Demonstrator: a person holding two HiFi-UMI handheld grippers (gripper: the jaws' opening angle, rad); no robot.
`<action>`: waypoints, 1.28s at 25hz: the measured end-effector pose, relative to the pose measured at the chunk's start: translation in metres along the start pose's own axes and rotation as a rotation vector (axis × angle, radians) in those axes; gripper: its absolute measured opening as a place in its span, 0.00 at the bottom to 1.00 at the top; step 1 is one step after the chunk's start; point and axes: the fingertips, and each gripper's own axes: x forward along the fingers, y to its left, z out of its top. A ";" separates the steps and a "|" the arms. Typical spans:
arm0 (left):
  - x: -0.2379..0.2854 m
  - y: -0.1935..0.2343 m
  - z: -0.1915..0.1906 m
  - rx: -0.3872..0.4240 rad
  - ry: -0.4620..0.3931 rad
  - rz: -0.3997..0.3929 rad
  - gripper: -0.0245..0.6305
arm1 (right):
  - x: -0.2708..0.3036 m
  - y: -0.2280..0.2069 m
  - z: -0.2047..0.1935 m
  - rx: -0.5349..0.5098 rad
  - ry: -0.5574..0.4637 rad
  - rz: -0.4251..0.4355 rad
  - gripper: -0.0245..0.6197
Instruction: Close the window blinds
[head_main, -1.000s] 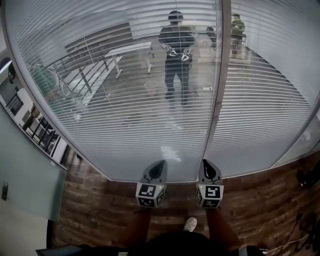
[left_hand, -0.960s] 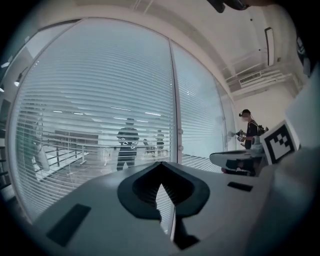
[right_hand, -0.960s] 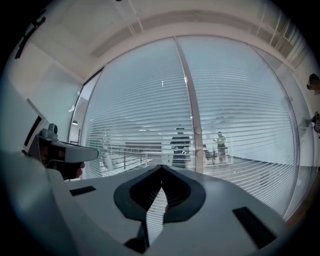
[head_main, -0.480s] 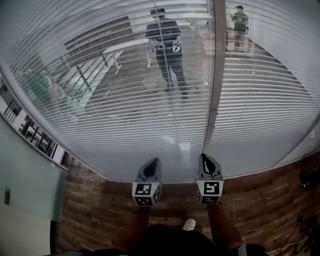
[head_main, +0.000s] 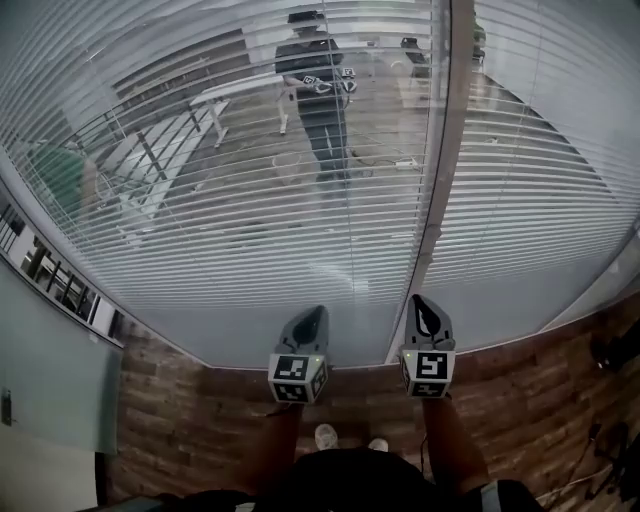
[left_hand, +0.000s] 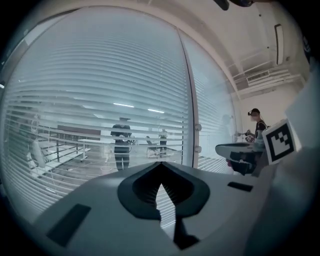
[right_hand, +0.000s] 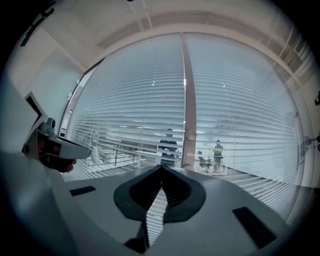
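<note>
White slatted blinds (head_main: 230, 210) hang over a tall window and are split by an upright post (head_main: 443, 190). The slats stand tilted apart, so the glass and a dark figure (head_main: 315, 90) show between them. My left gripper (head_main: 312, 320) and right gripper (head_main: 424, 306) point level at the window's foot, side by side, short of the blinds. Both are shut with nothing between the jaws. In the left gripper view the blinds (left_hand: 95, 95) fill the scene ahead of the closed tips (left_hand: 160, 167). The right gripper view shows the post (right_hand: 187, 100) straight beyond its closed tips (right_hand: 161, 168).
A brown wooden floor (head_main: 170, 410) runs up to the window. A grey wall panel (head_main: 50, 385) stands at the left and dark cables or a stand (head_main: 610, 440) lie at the lower right. My shoes (head_main: 326, 436) show below the grippers. Another person (right_hand: 217, 152) stands beyond the glass.
The whole view has shifted as I stepped: the dark figure in the glass slid left and up, and a second shoe came into view. Both grippers stay shut, side by side.
</note>
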 end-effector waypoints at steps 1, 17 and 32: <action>0.001 0.001 0.001 -0.013 -0.003 -0.011 0.04 | -0.001 -0.004 -0.001 -0.006 0.002 -0.015 0.04; 0.004 0.006 0.003 -0.013 -0.015 -0.113 0.04 | 0.029 -0.042 0.026 -0.151 0.026 -0.106 0.04; 0.004 0.008 -0.003 0.011 -0.006 -0.123 0.04 | 0.061 -0.058 0.058 -0.460 0.079 -0.110 0.04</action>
